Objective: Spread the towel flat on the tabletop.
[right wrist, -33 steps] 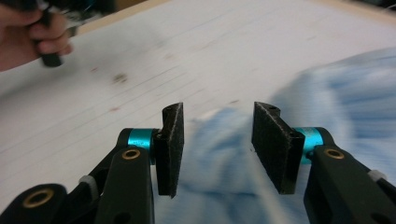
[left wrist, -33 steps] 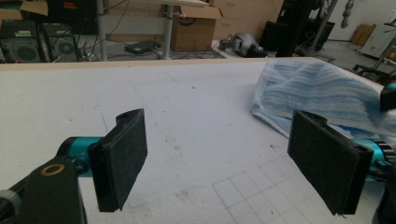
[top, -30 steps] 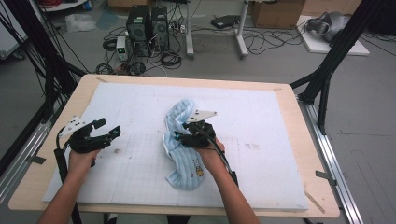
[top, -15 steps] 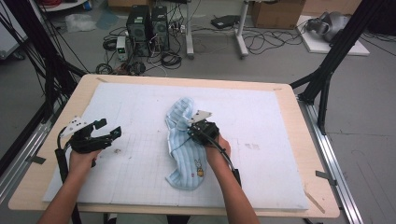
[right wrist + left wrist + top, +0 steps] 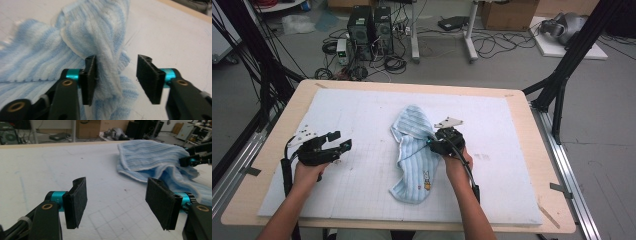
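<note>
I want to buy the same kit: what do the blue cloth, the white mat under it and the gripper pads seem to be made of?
The cloth looks like soft terry cotton or microfibre: fuzzy ribbed stripes, limp folds. The mat seems a matte white foam or felt sheet, faintly gridded and slightly pitted. The pads look like black foam or felt, dull and grainy, though rubber is possible.

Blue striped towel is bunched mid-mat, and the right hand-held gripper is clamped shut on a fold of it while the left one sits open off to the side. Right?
Not quite: the right hand-held gripper is not clamped. The right gripper view shows its jaws apart, just opened, with a fold of the blue striped towel between them, lying against one pad only. The rest stands: the towel is bunched mid-mat, and the left hand-held gripper is open off to the side.
</note>
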`<state>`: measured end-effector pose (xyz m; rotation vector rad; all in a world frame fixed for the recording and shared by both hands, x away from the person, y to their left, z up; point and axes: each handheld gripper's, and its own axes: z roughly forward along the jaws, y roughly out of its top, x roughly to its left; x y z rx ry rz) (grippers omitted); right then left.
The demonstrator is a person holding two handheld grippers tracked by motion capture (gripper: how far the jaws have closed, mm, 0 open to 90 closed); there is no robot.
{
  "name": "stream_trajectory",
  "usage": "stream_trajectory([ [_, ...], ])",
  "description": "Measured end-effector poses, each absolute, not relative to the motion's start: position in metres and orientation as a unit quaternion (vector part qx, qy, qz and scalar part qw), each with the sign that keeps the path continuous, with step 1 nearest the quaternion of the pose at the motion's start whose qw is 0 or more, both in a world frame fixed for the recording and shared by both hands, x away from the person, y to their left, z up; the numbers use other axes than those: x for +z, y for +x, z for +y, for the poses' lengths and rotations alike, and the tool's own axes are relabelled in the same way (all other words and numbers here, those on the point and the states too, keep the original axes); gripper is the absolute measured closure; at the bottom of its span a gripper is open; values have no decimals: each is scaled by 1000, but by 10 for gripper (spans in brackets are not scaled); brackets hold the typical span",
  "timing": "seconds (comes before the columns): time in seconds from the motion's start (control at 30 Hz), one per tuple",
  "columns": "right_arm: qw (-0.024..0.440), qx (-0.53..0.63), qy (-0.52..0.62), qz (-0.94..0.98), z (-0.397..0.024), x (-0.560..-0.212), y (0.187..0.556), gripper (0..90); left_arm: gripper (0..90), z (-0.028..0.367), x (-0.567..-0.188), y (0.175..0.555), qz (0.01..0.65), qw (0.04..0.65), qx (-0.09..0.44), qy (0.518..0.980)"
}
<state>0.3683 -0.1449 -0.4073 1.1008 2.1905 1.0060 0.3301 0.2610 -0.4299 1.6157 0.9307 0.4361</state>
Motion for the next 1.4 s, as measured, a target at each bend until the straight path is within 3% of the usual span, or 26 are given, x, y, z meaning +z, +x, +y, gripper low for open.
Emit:
stream_trajectory([
  [0.33, 252, 417, 363, 794, -175, -413, 341, 311, 286, 212, -432, 332, 359, 567, 148, 727],
  [0.77, 254, 425, 389, 777, -197, -414, 339, 299, 292, 123, -443, 344, 315, 509, 97, 795],
  [0.83, 253, 425, 394, 775, -199, -416, 340, 299, 380, 113, -445, 346, 309, 488, 106, 810],
  [0.97, 251, 430, 397, 771, -203, -416, 340, 299, 798, 108, -445, 348, 280, 475, 123, 825],
  [1.0, 249, 431, 399, 770, -204, -416, 340, 298, 853, 110, -443, 348, 281, 479, 127, 822],
  [1.4, 243, 428, 402, 772, -203, -419, 341, 299, 859, 204, -424, 352, 376, 509, 173, 755],
])
